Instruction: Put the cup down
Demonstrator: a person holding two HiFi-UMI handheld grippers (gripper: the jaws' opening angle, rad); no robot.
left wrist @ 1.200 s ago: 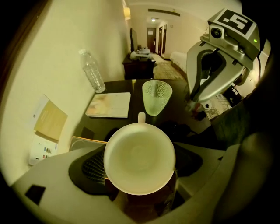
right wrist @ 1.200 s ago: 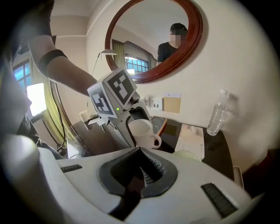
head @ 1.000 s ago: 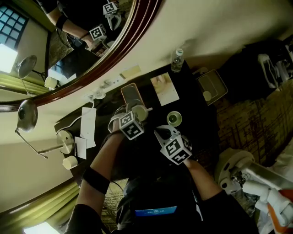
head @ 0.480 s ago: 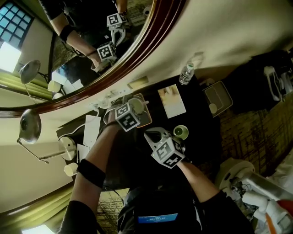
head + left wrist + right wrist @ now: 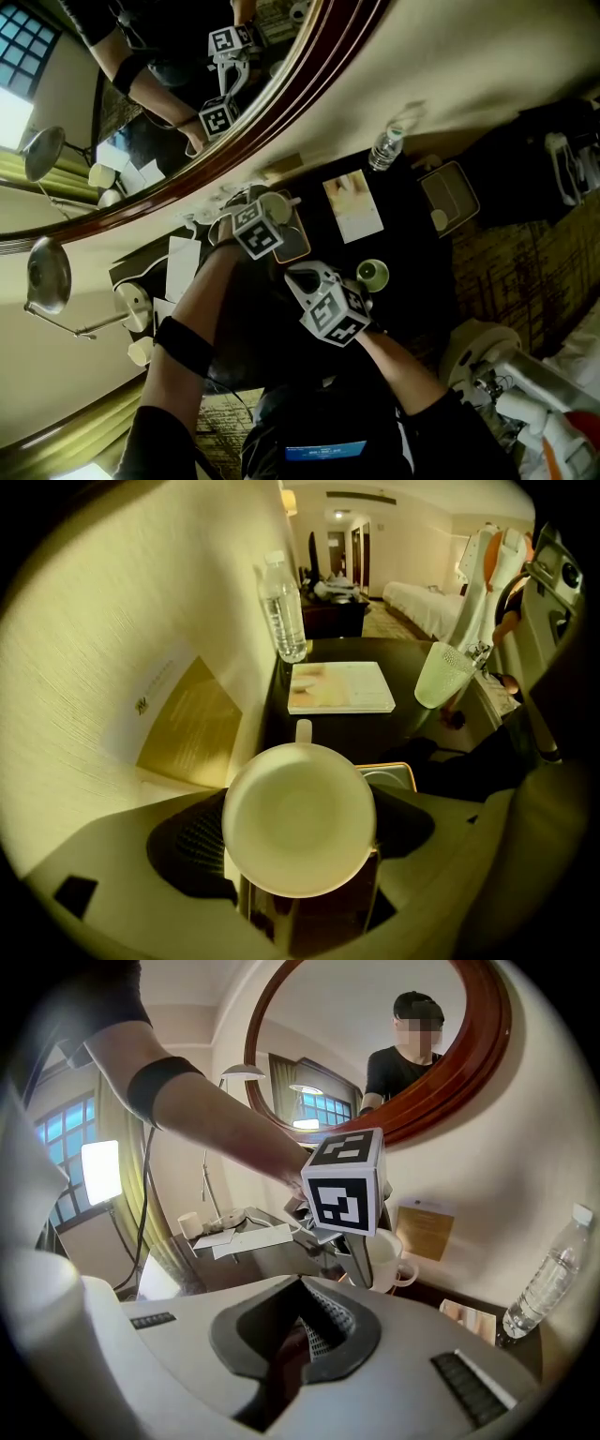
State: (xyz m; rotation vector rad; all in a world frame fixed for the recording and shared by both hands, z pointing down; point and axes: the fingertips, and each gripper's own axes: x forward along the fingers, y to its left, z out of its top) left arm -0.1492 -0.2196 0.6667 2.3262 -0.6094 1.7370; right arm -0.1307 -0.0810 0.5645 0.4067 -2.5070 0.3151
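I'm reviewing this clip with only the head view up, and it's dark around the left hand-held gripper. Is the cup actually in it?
Observer: Yes. The left gripper view shows the left hand-held gripper holding a white cup between its jaws, with the handle pointing away from the camera.
Operator: Is there anything in the cup?
Observer: No. That view looks straight down into it, and it is empty.
Operator: And the right hand-held gripper?
Observer: Its own view shows the jaws together with nothing between them.
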